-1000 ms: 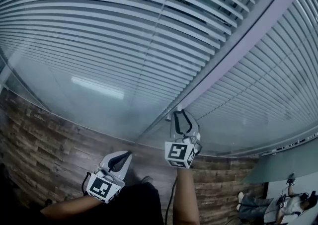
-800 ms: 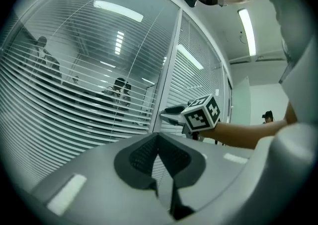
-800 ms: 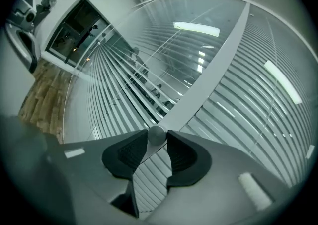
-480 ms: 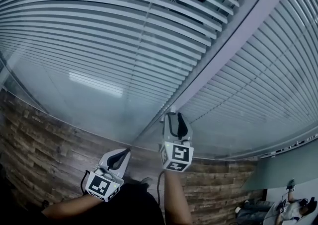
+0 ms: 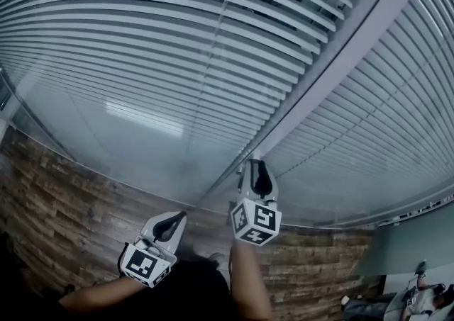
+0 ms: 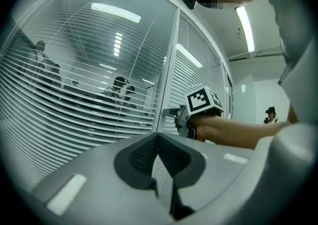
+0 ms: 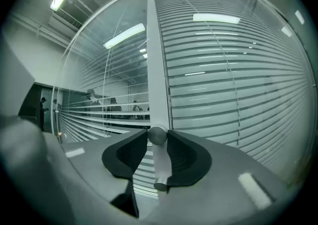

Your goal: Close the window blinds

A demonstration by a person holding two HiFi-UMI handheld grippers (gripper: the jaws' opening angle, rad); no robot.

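Knob [image 7: 157,135] on post [image 7: 158,70]
Post runs to 12 o'clock from the knob — blinds [image 7: 238,80] at 3 and 9 o'clock.

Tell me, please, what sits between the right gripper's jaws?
A round metal knob, shown in the right gripper view; the jaws have just been closing on it.

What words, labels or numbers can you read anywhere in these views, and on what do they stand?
No readable text anywhere.
Left marker cube and right marker cube: black-and-white square patterns only, no letters or numbers.
Blinds, window frame, knob: plain, no print.
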